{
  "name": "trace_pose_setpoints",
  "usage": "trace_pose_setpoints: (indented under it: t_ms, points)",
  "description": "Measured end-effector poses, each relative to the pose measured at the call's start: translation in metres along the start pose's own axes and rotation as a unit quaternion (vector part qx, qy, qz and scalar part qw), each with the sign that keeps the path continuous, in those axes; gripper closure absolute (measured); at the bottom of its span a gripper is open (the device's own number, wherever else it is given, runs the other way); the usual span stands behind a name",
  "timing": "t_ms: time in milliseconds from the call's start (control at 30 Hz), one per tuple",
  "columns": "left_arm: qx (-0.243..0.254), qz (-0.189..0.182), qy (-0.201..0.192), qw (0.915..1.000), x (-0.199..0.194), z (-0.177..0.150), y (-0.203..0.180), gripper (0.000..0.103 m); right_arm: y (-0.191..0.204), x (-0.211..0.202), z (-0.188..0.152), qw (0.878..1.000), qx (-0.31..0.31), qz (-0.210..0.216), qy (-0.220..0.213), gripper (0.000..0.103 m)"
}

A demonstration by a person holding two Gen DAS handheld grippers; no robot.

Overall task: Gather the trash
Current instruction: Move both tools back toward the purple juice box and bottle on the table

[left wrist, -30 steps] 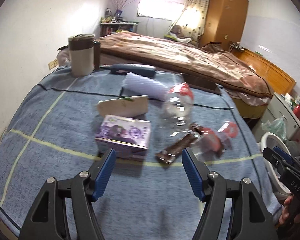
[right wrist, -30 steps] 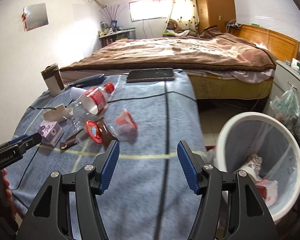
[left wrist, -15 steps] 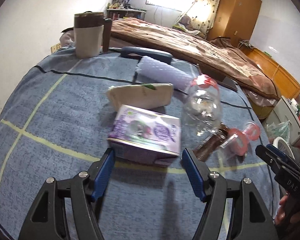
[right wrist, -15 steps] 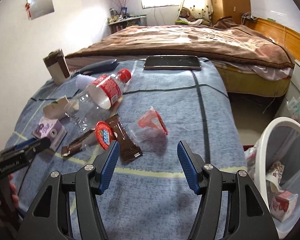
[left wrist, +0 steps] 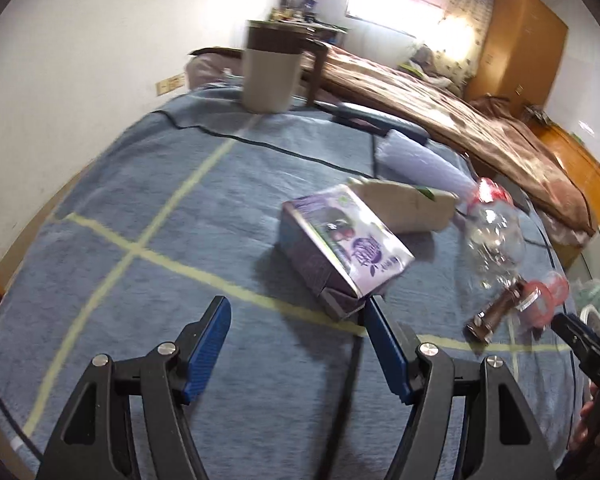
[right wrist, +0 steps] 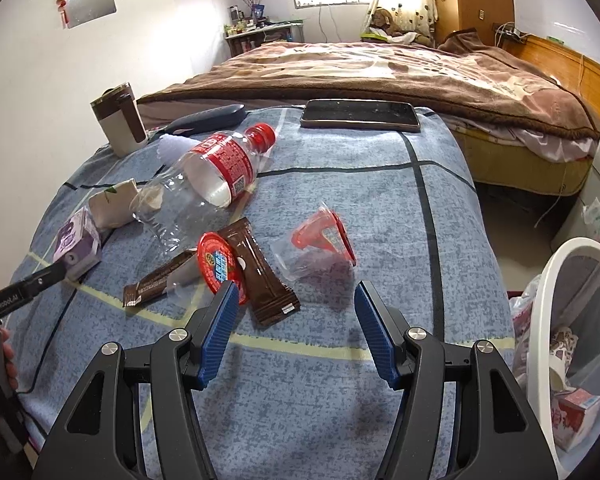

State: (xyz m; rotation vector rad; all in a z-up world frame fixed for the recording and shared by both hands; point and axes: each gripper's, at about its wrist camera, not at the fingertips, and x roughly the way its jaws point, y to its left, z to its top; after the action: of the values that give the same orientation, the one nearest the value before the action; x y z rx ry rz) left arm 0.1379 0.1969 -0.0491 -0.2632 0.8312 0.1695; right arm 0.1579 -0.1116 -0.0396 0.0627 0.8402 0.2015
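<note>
Trash lies scattered on a blue cloth-covered table (left wrist: 140,208). A purple carton (left wrist: 342,246) lies just beyond my left gripper (left wrist: 296,312), whose right finger touches its near corner; the jaws stand open with nothing between them. Behind the carton are a beige paper cup (left wrist: 404,208) on its side and a clear bottle (right wrist: 208,184) with a red label. My right gripper (right wrist: 294,296) is open, hovering just before a clear cup with a red lid (right wrist: 320,240). A brown wrapper (right wrist: 260,268), a second red-lidded cup (right wrist: 216,264) and another wrapper (right wrist: 156,284) lie to its left.
A white bin (right wrist: 572,344) with a liner and some trash stands on the floor at the table's right. At the table's far edge are a phone (right wrist: 360,114), a dark case (right wrist: 212,118), a lavender roll (left wrist: 420,158) and a beige-brown mug (left wrist: 270,72). A bed lies beyond.
My left gripper moved forward and swung left, so the purple carton now sits off its right finger. The right gripper advanced over the table toward the red-lidded cup, then held still.
</note>
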Motion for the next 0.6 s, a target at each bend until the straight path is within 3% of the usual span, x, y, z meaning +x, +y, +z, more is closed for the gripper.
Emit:
trace_pose_setpoints:
  t_ms: [133, 200, 467, 600]
  points:
    - [-0.008, -0.018, -0.017, 0.9997, -0.014, 0.004, -0.003, 0.031, 0.002, 0.001, 0.001, 1.0, -0.004, 0.004, -0.001, 0.041]
    - [0.001, -0.025, -0.027, 0.9993, -0.018, 0.008, -0.013, 0.024, 0.006, 0.001, 0.0, 1.0, -0.011, 0.011, -0.001, 0.041]
    - [-0.016, -0.049, 0.0, 0.9987, 0.007, 0.027, -0.034, 0.022, 0.021, -0.008, 0.002, 0.998, -0.033, 0.049, -0.03, 0.041]
    - [-0.026, -0.036, 0.01, 0.999, 0.02, 0.031, -0.034, 0.022, 0.036, 0.0, 0.005, 0.997, -0.06, 0.045, -0.02, 0.041]
